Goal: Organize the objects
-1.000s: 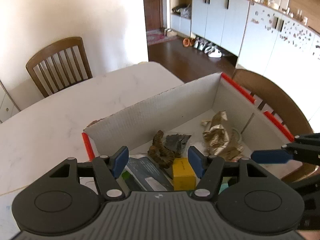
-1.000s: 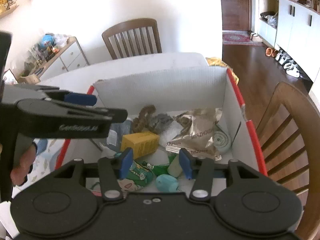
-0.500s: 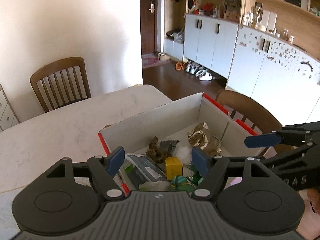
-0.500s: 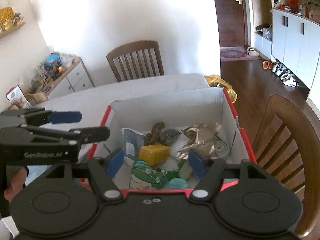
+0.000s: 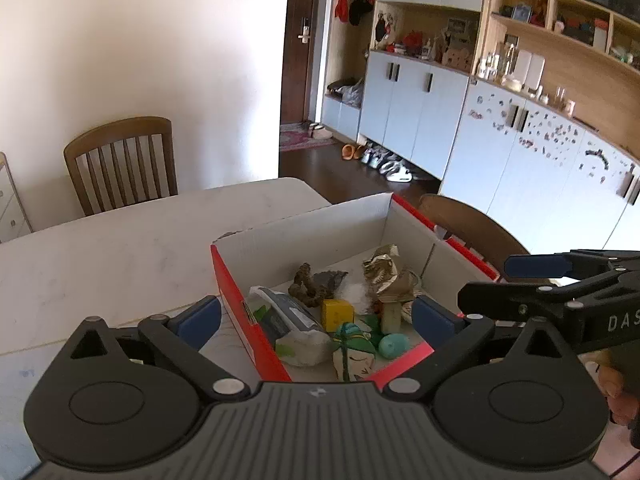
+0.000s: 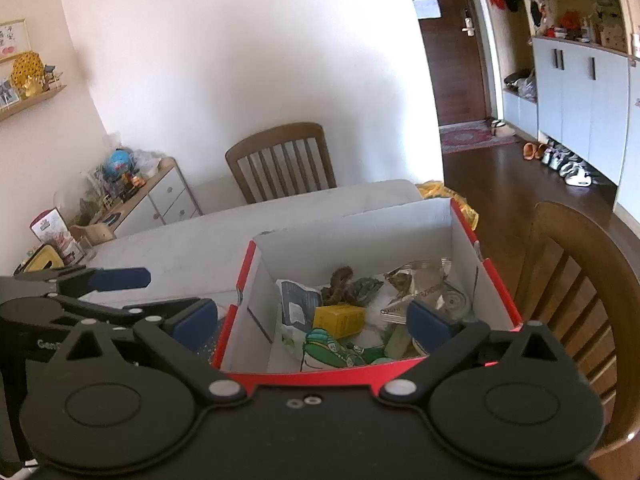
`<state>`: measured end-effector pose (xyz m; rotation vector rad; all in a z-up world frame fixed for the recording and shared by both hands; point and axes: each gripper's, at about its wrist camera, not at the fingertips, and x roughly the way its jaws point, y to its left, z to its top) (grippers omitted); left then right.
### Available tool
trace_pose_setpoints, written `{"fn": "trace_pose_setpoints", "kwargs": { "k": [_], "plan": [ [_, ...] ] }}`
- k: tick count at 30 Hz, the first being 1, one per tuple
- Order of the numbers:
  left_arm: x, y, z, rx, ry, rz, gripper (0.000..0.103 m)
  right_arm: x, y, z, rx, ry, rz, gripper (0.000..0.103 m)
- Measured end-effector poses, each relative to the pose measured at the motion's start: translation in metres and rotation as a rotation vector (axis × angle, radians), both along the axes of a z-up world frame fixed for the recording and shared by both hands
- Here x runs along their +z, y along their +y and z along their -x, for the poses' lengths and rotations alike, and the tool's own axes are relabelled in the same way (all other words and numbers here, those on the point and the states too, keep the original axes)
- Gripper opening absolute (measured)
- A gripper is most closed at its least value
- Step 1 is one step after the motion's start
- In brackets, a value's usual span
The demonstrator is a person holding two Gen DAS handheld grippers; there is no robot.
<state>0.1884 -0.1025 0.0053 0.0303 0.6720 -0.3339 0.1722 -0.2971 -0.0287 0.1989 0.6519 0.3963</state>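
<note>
Both grippers (image 5: 316, 318) (image 6: 312, 322), just opened, hang empty before the box (image 5: 304, 228).

Both grippers are pulling up and back from the box (image 5: 304, 232) now. The left gripper (image 5: 316, 320) has just swung its jaws wide, nothing between them; the right gripper (image 6: 312, 324) has spread too, equally empty. The yellow block (image 6: 340, 320) and green packet (image 6: 324, 350) now lie clear below, more table (image 5: 120, 248) showing.

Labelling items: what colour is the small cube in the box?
Yellow cube; right wrist view shows it best.
</note>
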Motion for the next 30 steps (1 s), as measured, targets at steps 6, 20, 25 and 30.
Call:
{"fn": "trace_pose_setpoints", "kwargs": {
  "k": [6,20,25,30],
  "plan": [
    [0.004,0.007,0.017,0.001,-0.026,0.010,0.102,0.009,0.003,0.016,-0.011,-0.054,-0.006,0.102],
    [0.020,0.012,0.050,0.025,-0.138,0.005,0.102,0.013,0.009,0.038,-0.007,-0.089,-0.029,0.102],
    [0.020,0.015,0.049,0.043,-0.128,0.027,0.102,0.014,0.010,0.042,-0.007,-0.095,-0.027,0.102],
    [0.017,0.017,0.047,0.032,-0.099,0.054,0.102,0.014,0.010,0.045,-0.017,-0.082,-0.022,0.102]
  ]
}}
